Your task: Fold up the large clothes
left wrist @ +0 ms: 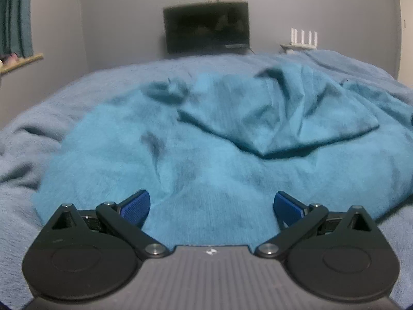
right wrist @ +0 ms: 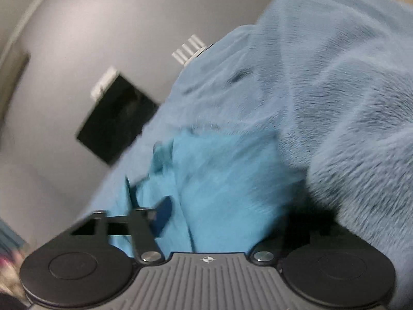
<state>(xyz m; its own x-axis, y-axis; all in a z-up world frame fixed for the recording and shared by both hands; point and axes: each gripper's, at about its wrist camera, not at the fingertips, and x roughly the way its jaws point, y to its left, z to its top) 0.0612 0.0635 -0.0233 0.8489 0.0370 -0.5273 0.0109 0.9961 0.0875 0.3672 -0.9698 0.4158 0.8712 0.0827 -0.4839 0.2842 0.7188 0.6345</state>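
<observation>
A teal garment (left wrist: 206, 139) lies crumpled on the bed, with one flap (left wrist: 278, 111) folded over its far right part. My left gripper (left wrist: 211, 206) hovers over the garment's near edge, open, with nothing pinched between its blue pads (left wrist: 136, 206). In the tilted, blurred right wrist view the same teal garment (right wrist: 219, 175) bunches up between the jaws of my right gripper (right wrist: 219, 214). Only its left finger (right wrist: 162, 217) shows. The other finger is hidden in shadow under a fold of fuzzy blanket (right wrist: 348, 129), so I cannot see whether the pads press the cloth.
A fuzzy grey-blue blanket (left wrist: 51, 118) covers the bed around the garment. Beyond the bed stand a dark screen (left wrist: 206, 25) against the grey wall and a white router (left wrist: 303, 38) on a small shelf. A teal curtain (left wrist: 15, 13) hangs at far left.
</observation>
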